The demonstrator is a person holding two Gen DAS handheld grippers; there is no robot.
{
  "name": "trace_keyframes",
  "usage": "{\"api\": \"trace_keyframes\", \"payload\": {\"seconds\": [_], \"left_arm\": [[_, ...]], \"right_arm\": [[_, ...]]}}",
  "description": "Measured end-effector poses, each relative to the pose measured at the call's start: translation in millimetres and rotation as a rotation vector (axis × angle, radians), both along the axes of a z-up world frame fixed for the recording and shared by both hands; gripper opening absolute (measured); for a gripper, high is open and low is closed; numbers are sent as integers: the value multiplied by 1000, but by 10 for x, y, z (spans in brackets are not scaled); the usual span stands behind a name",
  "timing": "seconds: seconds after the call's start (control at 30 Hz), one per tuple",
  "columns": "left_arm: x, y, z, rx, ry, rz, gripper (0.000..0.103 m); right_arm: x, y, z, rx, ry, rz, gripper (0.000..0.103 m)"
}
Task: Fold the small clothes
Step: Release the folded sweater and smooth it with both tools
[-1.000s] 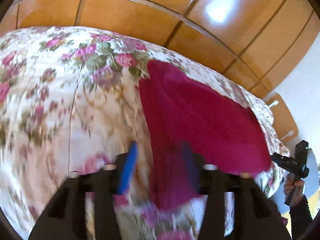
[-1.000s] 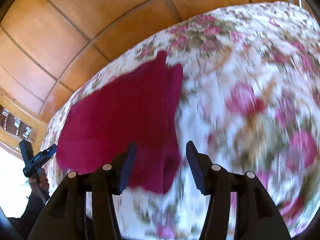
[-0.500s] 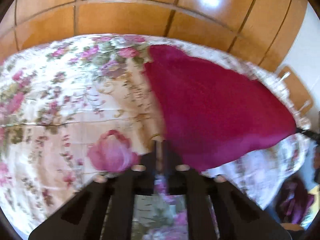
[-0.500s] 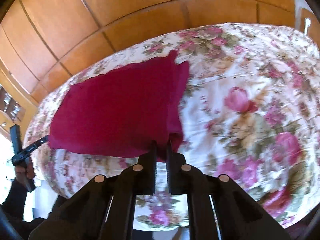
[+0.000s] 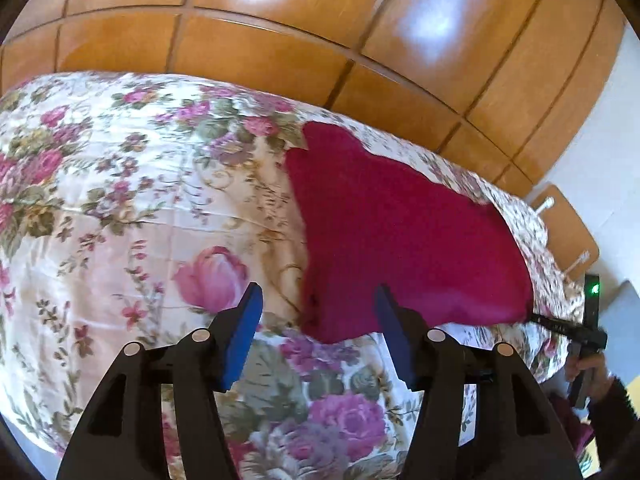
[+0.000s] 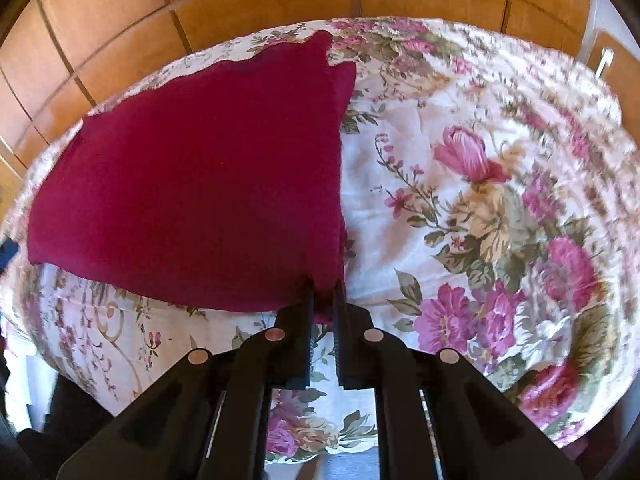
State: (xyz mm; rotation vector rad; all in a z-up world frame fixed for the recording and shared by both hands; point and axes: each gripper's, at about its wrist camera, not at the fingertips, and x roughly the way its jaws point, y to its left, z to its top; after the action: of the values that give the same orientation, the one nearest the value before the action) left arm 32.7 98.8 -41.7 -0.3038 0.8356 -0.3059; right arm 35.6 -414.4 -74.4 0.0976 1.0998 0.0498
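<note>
Bright, even daylight in both views. Glossy orange-brown wooden panel wall carries two white glare patches at far centre and far right of left wrist view; softer sheen in right wrist view. Strong fisheye bending; dark vignette at corners. White floral-print bedspread fairly sharp at centre, smeared near left edge; in right wrist view motion blur along far right rim. Deep crimson cloth evenly lit, folds barely shadowed.
</note>
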Motion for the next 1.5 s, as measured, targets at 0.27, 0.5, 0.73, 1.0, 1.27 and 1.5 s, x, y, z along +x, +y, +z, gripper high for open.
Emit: {"api": "trace_keyframes", "payload": {"seconds": [0.27,0.5,0.73,1.0,1.27,1.5], "left_arm": [[151,-265,-151,21,57,-34,57],[208,-347,-215,27,68,-77,39],[268,-370,-259,113,82,-119,14],[225,-301,-264,115,99,-112,14],[113,-160,57,49,39,6,33],[217,-476,193,82,-15,-45,34]], "right_arm": [[-13,92,527,-133,-196,-113,65],[249,595,683,26,-271,22,69],[616,1072,342,49,-189,149,69],[644,1134,17,46,-151,170,70],[623,1150,33,36,-166,164,72],[650,1364,382,-17,-224,208,72]]}}
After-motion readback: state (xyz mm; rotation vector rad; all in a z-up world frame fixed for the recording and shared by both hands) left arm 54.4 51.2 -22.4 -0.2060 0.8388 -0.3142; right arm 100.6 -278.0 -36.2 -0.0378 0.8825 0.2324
